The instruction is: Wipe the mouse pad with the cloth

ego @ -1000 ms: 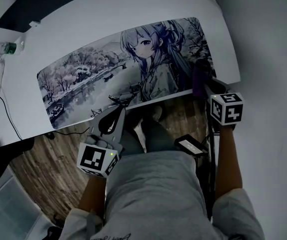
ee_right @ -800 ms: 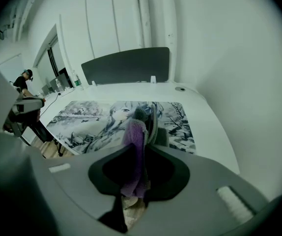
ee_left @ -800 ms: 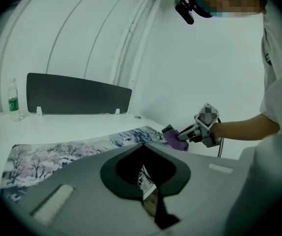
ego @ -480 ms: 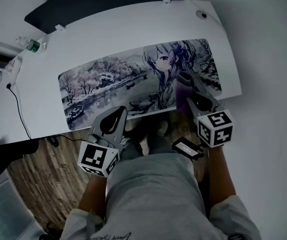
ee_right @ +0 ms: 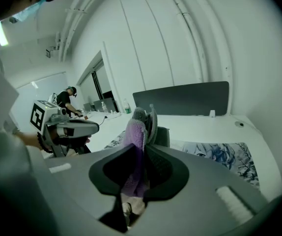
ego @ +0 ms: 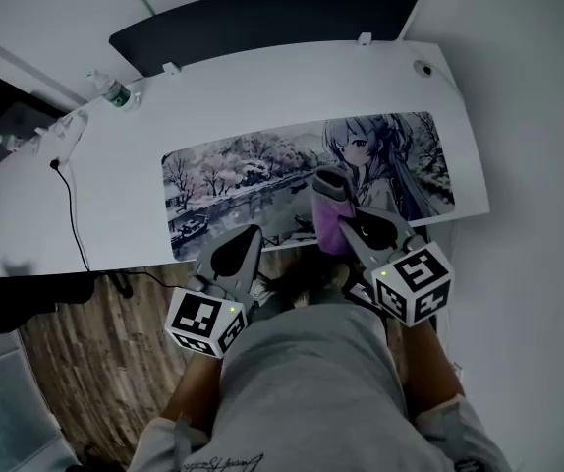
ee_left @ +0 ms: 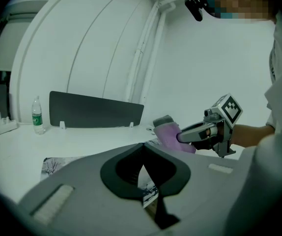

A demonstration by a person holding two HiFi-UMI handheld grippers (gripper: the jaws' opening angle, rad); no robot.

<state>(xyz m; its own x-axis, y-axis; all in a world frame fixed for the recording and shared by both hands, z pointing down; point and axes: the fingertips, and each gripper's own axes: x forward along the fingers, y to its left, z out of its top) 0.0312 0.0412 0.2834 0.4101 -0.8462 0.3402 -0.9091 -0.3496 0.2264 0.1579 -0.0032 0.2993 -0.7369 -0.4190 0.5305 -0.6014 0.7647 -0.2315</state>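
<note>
1. Your right claw (ego: 349, 222) is clamped on the purple cloth (ego: 329, 212). In the right gripper view its jaws press on the cloth (ee_right: 135, 132) from both sides, and the fabric sticks up past the tips of the claw (ee_right: 141, 149).
2. The cloth hangs over the near edge of the mouse pad (ego: 262, 170), right of the pad's middle and just left of the printed figure. No view settles whether it touches the pad's surface.
3. In the left gripper view the cloth (ee_left: 168, 134) stands up from the right claw (ee_left: 181, 136), above the pad's level.
4. Your left claw (ego: 241, 242) is closed and holds nothing. In its own view the jaw tips of the claw (ee_left: 142, 145) meet, and a strip of the mouse pad (ee_left: 52, 165) shows through the hollow behind them.
5. The left claw sits just off the pad's near edge, towards its left half, at the front lip of the worktop (ego: 262, 77).
6. The mouse pad lies flat along the worktop, its printed side up.
7. A water bottle (ego: 113, 92) stands beyond the pad's far left corner.
8. A dark panel (ego: 262, 23) runs along the far side of the pad.
9. A black cable (ego: 71, 219) trails to the left of the pad.
</note>
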